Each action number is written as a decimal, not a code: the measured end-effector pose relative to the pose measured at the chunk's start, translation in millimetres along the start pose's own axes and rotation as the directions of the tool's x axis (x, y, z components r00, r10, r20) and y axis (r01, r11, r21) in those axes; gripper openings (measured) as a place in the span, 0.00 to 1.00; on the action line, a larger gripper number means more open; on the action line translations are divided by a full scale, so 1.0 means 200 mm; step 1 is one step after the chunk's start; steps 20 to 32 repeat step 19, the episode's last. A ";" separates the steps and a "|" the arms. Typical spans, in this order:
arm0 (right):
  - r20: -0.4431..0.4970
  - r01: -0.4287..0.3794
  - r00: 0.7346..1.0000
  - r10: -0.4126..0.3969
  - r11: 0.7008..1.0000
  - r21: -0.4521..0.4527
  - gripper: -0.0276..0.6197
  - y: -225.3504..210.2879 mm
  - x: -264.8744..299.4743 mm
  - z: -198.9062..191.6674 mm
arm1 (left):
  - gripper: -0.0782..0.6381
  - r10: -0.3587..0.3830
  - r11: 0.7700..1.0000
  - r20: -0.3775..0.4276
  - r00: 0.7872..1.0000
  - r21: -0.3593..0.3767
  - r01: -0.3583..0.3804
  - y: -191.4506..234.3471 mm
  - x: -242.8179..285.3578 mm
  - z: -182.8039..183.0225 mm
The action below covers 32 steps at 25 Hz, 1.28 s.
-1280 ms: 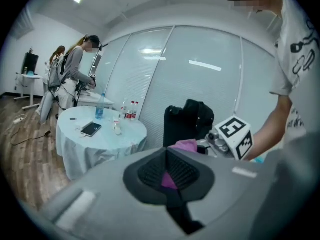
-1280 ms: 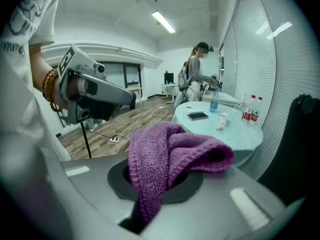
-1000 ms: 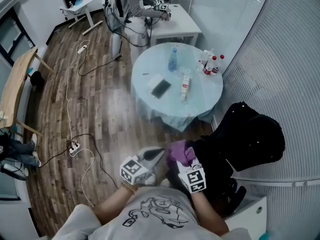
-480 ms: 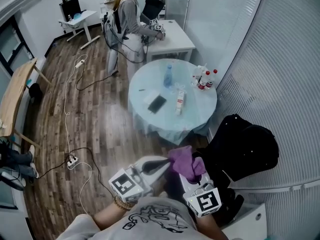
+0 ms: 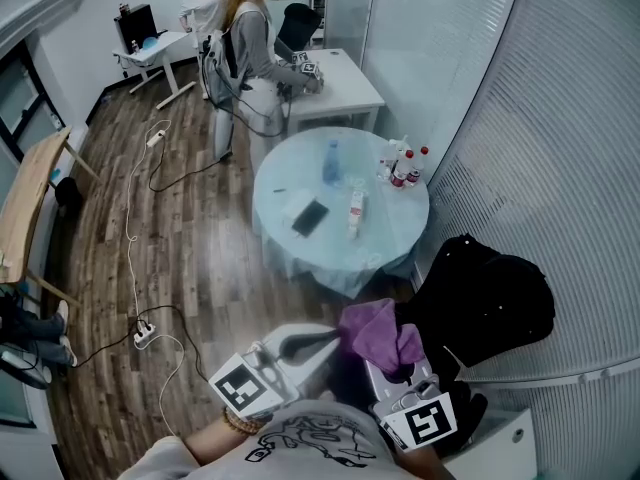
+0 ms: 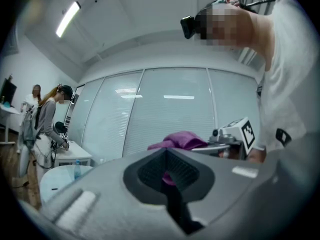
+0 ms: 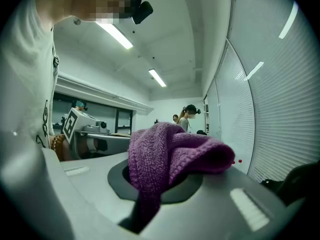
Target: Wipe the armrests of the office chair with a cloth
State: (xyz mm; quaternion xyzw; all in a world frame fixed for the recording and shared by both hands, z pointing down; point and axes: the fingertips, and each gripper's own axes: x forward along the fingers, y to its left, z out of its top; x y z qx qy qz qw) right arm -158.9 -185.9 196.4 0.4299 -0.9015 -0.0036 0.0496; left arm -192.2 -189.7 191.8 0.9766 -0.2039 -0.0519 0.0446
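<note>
My right gripper [image 5: 385, 353] is shut on a purple knitted cloth [image 5: 378, 330], which bunches up over its jaws; in the right gripper view the cloth [image 7: 170, 151] covers the tips of that gripper [image 7: 159, 176]. Just to its left, my left gripper [image 5: 322, 338] is shut with nothing in it. In the left gripper view its jaws [image 6: 167, 156] meet, and the cloth [image 6: 181, 139] shows beyond them. The black office chair [image 5: 490, 298] stands right of both grippers, against the curved wall. I cannot make out its armrests.
A round pale-blue table [image 5: 400, 233] with bottles [image 5: 403, 166] and a phone [image 5: 311, 217] stands ahead. Two people work at a white desk [image 5: 335, 83] beyond it. Cables and a power strip [image 5: 145, 328] lie on the wooden floor. A white unit [image 5: 500, 436] is at lower right.
Both grippers have dropped lower in the head view, closer to my body. The purple cloth stays in the right gripper. The view has shifted so the table and chair sit slightly higher.
</note>
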 end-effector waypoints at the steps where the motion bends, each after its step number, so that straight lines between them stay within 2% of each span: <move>1: 0.000 -0.002 1.000 0.002 1.000 0.002 0.09 0.00 0.00 0.00 | 0.11 0.001 1.000 -0.004 1.000 0.006 -0.001 0.00 0.00 -0.01; 4: 0.001 -0.003 1.000 0.003 1.000 0.006 0.09 0.01 0.00 0.00 | 0.11 0.001 1.000 -0.019 1.000 0.010 -0.001 0.01 -0.01 -0.03; 8: 0.001 -0.005 1.000 0.005 1.000 0.008 0.09 0.00 0.00 0.01 | 0.11 -0.006 1.000 0.007 1.000 0.021 0.006 0.00 0.01 0.02; 12: -0.001 -0.003 1.000 0.003 1.000 0.007 0.09 0.01 0.00 0.01 | 0.11 0.012 1.000 -0.003 1.000 0.002 -0.012 0.00 0.00 0.01; 32: -0.001 -0.003 1.000 0.003 1.000 0.012 0.09 0.02 -0.02 0.01 | 0.11 0.007 1.000 -0.004 1.000 -0.001 -0.007 -0.02 -0.01 0.01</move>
